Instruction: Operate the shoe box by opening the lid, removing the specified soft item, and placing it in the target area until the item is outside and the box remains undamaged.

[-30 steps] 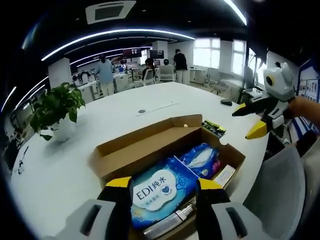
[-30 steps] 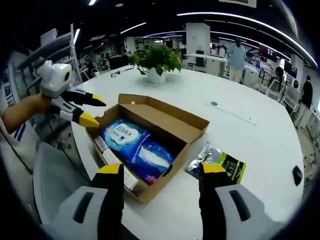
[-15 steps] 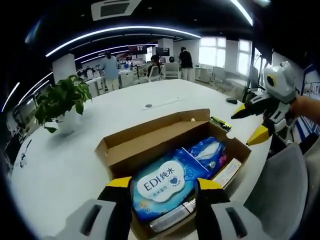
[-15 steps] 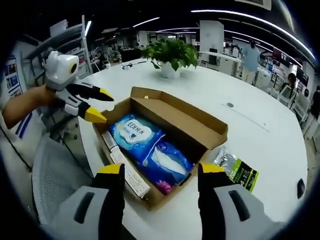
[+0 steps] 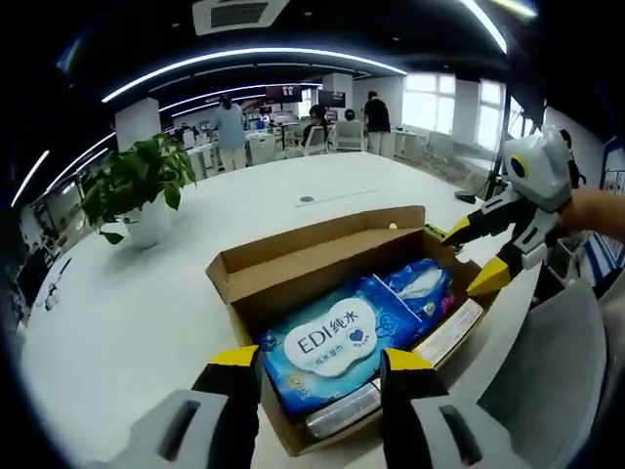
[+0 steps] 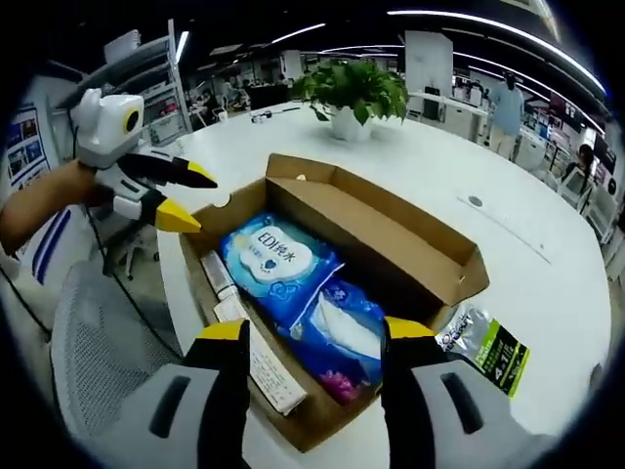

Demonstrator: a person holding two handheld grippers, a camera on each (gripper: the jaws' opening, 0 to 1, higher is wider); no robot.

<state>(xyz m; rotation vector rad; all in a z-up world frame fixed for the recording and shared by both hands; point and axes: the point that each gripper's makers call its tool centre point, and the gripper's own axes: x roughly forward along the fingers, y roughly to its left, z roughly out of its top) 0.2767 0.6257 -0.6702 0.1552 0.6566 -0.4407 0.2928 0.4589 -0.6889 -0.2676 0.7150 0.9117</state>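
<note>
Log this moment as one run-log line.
box: open, on table | wipes pack: inside | left gripper: open, over pack | right gripper: open, over box

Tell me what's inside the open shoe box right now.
Inside the shoe box lie a blue wet-wipes pack, a darker blue soft pack beside it, and flat white boxes along one wall. Whatever sits beneath the packs is covered.

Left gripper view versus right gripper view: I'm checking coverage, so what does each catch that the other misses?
The left gripper view alone catches the windows at the far end of the room. The right gripper view alone catches the black-and-green packet on the white table. Both share the open shoe box, the blue wipes pack, the potted plant, and both tools, open: left, right.
</note>
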